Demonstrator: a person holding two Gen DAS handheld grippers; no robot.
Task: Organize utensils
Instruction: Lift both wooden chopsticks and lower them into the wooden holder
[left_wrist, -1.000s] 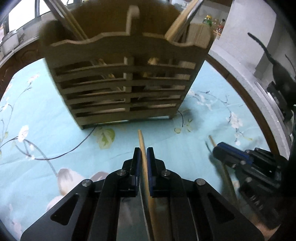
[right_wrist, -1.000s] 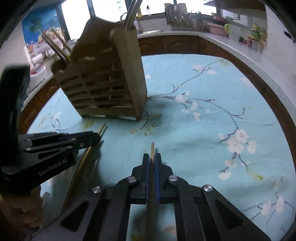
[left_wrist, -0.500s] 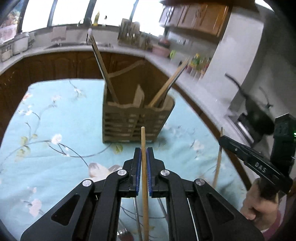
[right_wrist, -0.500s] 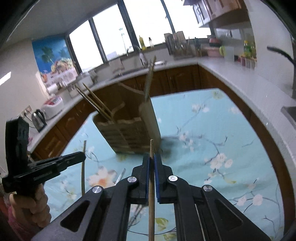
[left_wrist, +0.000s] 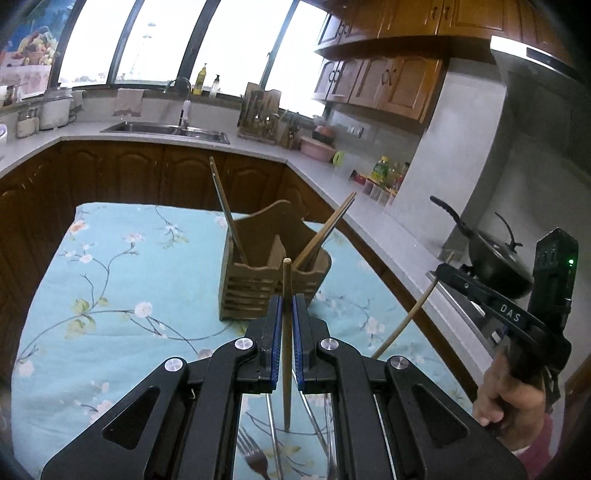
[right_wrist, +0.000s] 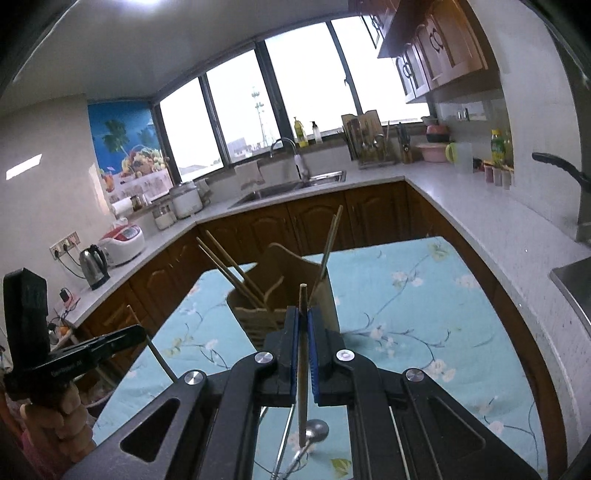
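A slatted wooden utensil holder (left_wrist: 251, 284) stands on the floral blue tablecloth (left_wrist: 110, 295), with chopsticks (left_wrist: 225, 206) leaning out of both of its compartments. My left gripper (left_wrist: 286, 299) is shut on a wooden chopstick (left_wrist: 286, 273), held in the air short of the holder and above its rim. In the right wrist view my right gripper (right_wrist: 303, 312) is shut on another chopstick (right_wrist: 303, 295), also short of the holder (right_wrist: 327, 302). Each gripper shows in the other's view: the right gripper (left_wrist: 443, 273) and the left gripper (right_wrist: 138, 332), each with a chopstick hanging from it.
Under the grippers a fork (left_wrist: 255, 458) and a spoon (right_wrist: 316, 430) lie on the cloth with other metal utensils. A grey counter (left_wrist: 388, 236) with a sink runs round the table. A black wok (left_wrist: 498, 266) sits to the right, a kettle (right_wrist: 94, 264) to the left.
Both grippers have risen and drawn back from the holder, each lifting its chopstick off the cloth. The holder now looks smaller and lower in both views.
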